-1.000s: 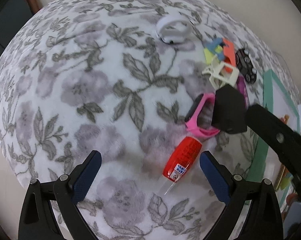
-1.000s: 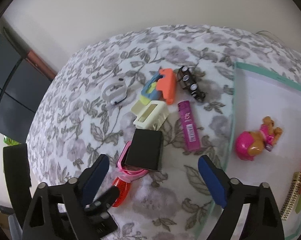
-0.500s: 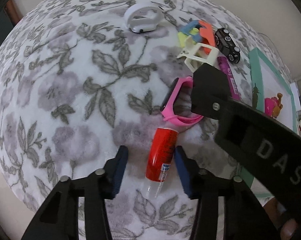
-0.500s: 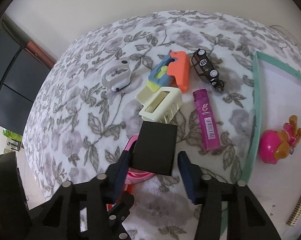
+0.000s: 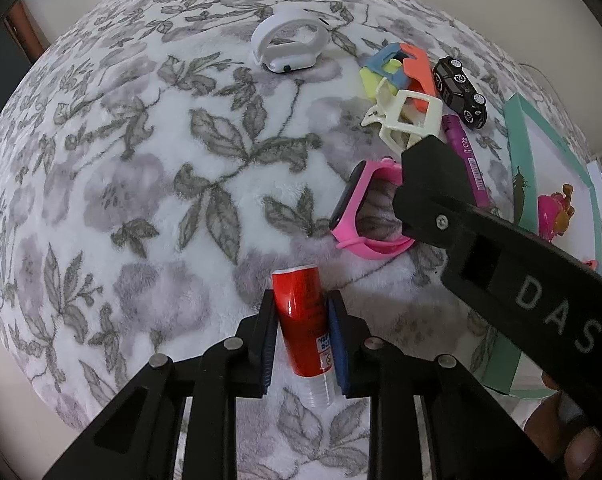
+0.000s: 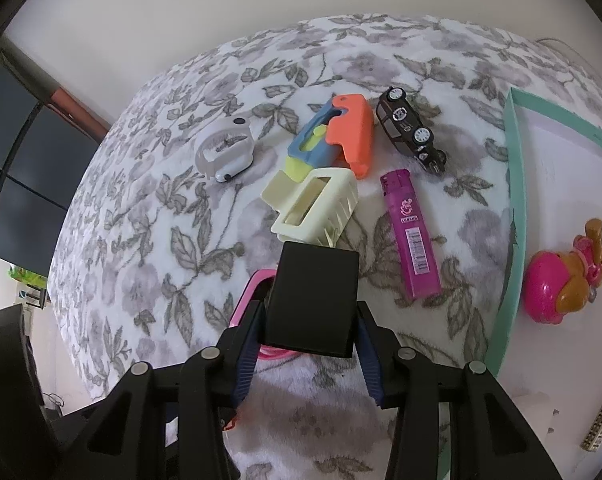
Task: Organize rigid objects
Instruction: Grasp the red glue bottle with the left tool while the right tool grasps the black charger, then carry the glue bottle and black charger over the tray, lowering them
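Left gripper (image 5: 301, 344), bottom centre of the left wrist view, has its fingers closing on a red tube (image 5: 304, 322) lying on the floral blanket (image 5: 149, 168); blue pads sit against both sides of the tube body, clear cap end toward the camera. Tube looks light and glossy, probably squeezable plastic, so likely to dent or slide under a hard pinch; mid-body hold, as now, seems the best place. Right gripper (image 6: 309, 336), lower centre of the right wrist view, is closing with its fingers flanking a black box (image 6: 315, 304) that rests partly over a pink watch band (image 5: 361, 216). Box appears stiff, matte, flat-sided: should hold well by its two side faces. Teal-rimmed tray (image 6: 517, 216) at the right edge, already holding a pink toy (image 6: 557, 288), looks like the destination
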`<state>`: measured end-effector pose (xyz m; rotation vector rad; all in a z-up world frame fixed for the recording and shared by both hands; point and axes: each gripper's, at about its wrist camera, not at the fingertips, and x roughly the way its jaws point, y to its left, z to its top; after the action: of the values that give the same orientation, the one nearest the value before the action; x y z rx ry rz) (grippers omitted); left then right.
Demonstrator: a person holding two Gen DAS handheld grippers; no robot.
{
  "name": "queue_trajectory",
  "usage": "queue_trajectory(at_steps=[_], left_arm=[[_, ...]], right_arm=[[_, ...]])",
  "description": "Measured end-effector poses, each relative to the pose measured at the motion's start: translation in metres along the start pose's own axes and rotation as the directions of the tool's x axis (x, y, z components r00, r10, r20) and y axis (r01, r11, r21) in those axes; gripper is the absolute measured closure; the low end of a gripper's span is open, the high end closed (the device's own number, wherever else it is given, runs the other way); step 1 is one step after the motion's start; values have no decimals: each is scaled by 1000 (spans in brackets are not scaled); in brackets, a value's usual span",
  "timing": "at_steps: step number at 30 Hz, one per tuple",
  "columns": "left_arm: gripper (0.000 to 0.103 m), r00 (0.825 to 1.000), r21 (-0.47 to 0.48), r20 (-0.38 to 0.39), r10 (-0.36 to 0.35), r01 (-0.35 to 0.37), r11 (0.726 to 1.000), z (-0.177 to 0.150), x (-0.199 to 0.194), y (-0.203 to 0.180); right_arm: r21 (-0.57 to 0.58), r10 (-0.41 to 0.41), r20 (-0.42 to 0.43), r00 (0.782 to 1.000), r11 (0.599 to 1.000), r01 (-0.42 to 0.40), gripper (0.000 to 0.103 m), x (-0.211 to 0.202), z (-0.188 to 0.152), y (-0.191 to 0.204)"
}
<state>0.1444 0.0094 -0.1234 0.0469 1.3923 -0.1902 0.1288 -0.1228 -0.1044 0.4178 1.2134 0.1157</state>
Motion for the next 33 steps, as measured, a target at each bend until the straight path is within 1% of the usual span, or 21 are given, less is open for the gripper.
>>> queue_trajectory(at_steps=[5,8,13,19,22,25,28,29,31,33], left_arm=[[78,1000,-20,7,-2,2,1000,-6,-5,15],[79,1000,-42,24,11,-10,999,-7,-14,19],[79,996,-73,81,37,-31,997,-4,-37,28],[79,991,-77,128,49,-40,996,-1,-60,26],[79,985,-61,160,63,-53,997,2,-78,20],[79,978,-41,202,53,-46,998,8,-95,-1],[79,966,-5,253,46,-46,999,13,-118,-20],[79,963,4,266,44,-47,999,15,-124,-26],[79,957,20,288,36,-44,999,18,-136,-37],[79,951,39,309,24,-38,999,21,-148,-51]], right_arm=[[24,5,-7,1000,1000,-4,56,-6,-7,-7],[36,17,-4,1000,999,-17,56,-12,-10,-10],[64,52,27,998,996,-54,58,-30,-12,-15],[94,75,58,995,992,-81,58,-50,-13,-20],[116,93,102,990,988,-105,58,-69,-11,-26],[127,95,162,982,985,-116,58,-93,-8,-32],[164,82,233,969,979,-123,58,-122,-7,-45],[176,71,257,964,977,-119,58,-132,-6,-50],[188,27,304,952,978,-87,58,-152,-6,-58],[212,-37,338,940,977,-38,58,-171,-6,-69]])
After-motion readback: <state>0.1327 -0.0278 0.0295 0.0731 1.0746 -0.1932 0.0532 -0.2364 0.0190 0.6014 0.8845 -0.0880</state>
